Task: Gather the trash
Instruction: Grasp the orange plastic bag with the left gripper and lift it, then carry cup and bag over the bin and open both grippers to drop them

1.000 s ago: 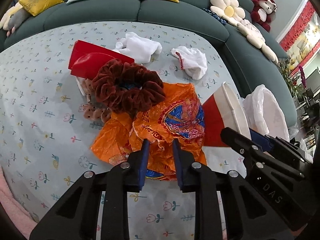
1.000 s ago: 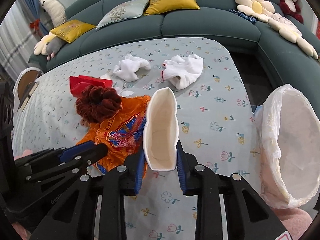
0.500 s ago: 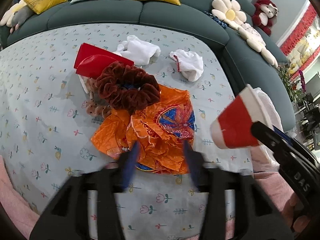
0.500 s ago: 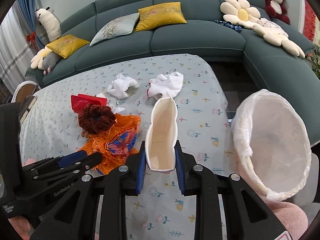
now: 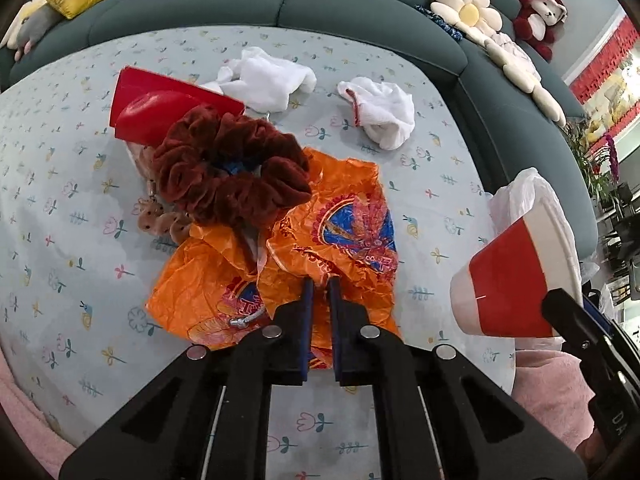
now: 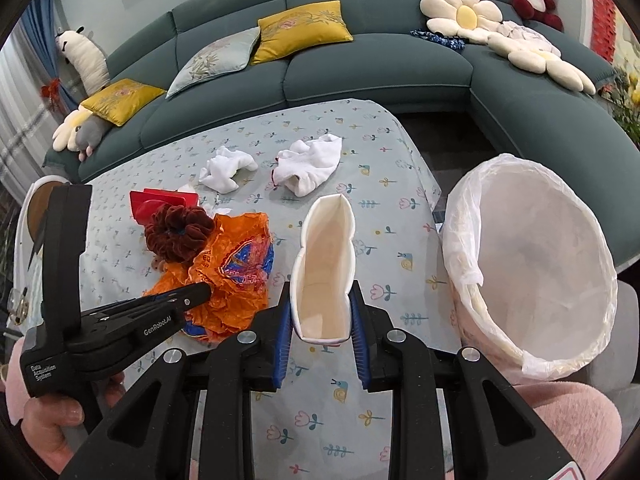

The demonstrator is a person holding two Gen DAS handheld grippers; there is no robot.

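Both views are bright and evenly lit by soft, diffuse light, probably daylight from a window, though its source is hard to place. Shadows are faint: only a soft dark patch lies on the desk (image 5: 60, 208) under the scrunchie (image 5: 228, 176) ahead of the left claw (image 5: 319, 286), and a mild sheen shows on the orange bag (image 6: 224, 276). Focus is sharp with no motion blur, while the fisheye bends the sofa (image 6: 360, 68) beyond the right claw (image 6: 320, 320) and blackens the corners.

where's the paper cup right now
The paper cup is squeezed in the right gripper, above the table between the orange wrapper and the lined bin.
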